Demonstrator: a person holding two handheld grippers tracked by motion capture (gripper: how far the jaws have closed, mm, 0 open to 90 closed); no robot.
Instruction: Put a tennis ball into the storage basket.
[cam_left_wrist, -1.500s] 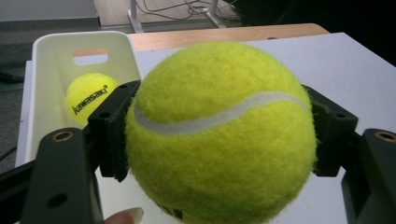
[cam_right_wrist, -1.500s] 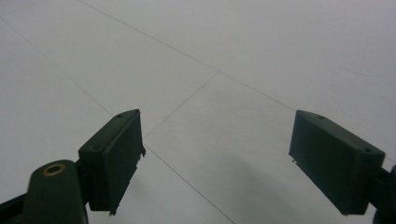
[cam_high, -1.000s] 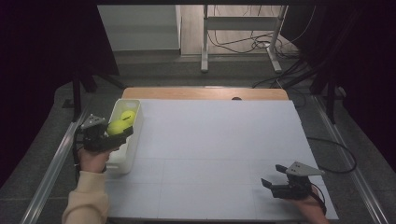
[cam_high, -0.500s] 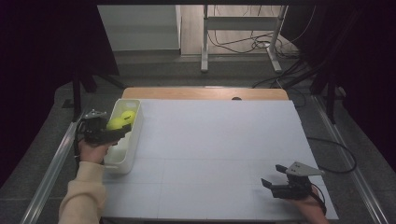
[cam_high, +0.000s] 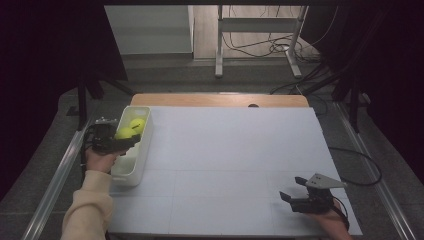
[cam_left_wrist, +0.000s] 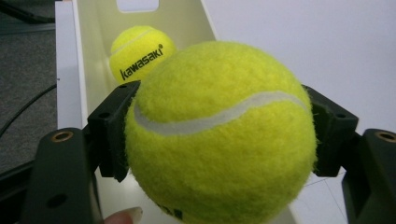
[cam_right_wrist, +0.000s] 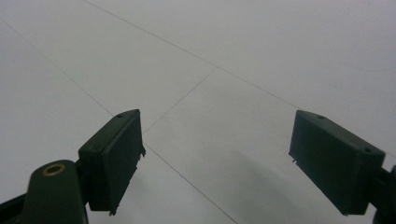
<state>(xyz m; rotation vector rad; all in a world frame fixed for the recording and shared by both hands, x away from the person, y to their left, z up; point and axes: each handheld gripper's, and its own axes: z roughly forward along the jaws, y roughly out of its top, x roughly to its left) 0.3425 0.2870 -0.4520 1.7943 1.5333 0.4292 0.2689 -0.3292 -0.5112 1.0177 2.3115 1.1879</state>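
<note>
We work at a table (cam_high: 225, 165) covered in a pale sheet marked with thin grid lines, standing in a dim room with dark curtains to either side and a metal frame with loose cables beyond the far edge. A strip of bare wood shows along that far edge.

Along the left edge of the tabletop sits a long white bin (cam_high: 131, 170), its length running from near to far. In it lies a yellow tennis ball (cam_left_wrist: 140, 51) toward the far end (the word "kawasaki" is printed on it in black).

Our left gripper (cam_high: 120, 142) reaches in over the bin's outer wall, held by a hand in a cream sleeve (cam_high: 87, 210). Its two black jaws are clamped on a second tennis ball (cam_left_wrist: 219, 135), one pad on each side, and the felt bulges past them in the left gripper view. This held ball hangs above the bin's inside, nearer to us than the ball lying in it; the two are apart. A fingertip (cam_left_wrist: 123, 215) shows at the bottom of that view, just under the held ball.

Our right gripper (cam_high: 295, 190) rests low near the tabletop's near right corner, well apart from the bin. Its jaws stand spread wide with nothing between them, and the right gripper view shows bare sheet under them.
</note>
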